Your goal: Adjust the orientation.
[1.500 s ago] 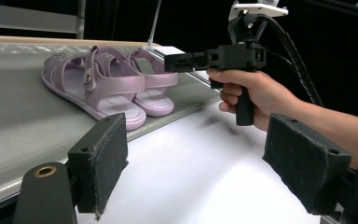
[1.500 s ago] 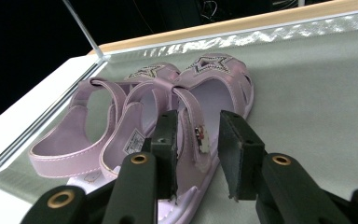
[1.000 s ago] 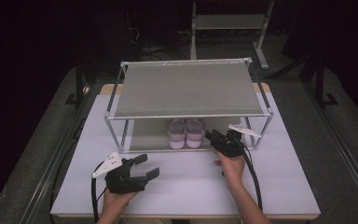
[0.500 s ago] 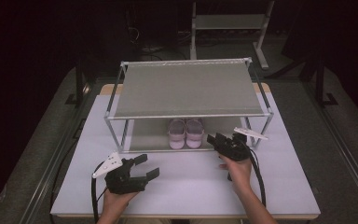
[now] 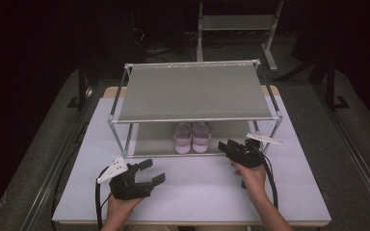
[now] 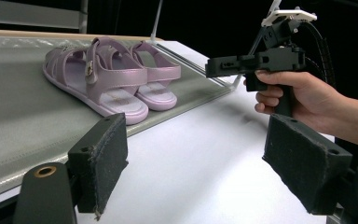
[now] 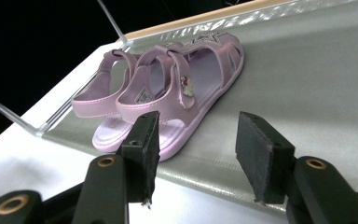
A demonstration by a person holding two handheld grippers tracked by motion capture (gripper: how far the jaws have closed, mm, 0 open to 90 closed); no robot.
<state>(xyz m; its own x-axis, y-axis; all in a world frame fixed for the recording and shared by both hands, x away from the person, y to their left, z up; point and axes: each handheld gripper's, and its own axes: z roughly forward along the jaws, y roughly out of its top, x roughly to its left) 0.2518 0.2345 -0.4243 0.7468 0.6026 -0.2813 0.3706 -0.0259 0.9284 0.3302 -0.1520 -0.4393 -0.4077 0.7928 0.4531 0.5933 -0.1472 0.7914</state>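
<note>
Jaws of both grippers parted, empty, pink sandals (image 7: 168, 98) just beyond right gripper (image 7: 196, 156), on shelf (image 7: 317, 93)

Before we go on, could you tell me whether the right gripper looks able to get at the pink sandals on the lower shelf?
Probably yes: the right gripper is open at the shelf's front edge, nothing between it and the sandals.

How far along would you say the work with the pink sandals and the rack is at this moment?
Done: the pink sandals sit paired on the rack's lower shelf. In hand: nothing; the right gripper, jaws open, points at the sandals without touching. The left gripper hovers open over the table. Whatever remains is unclear.
</note>
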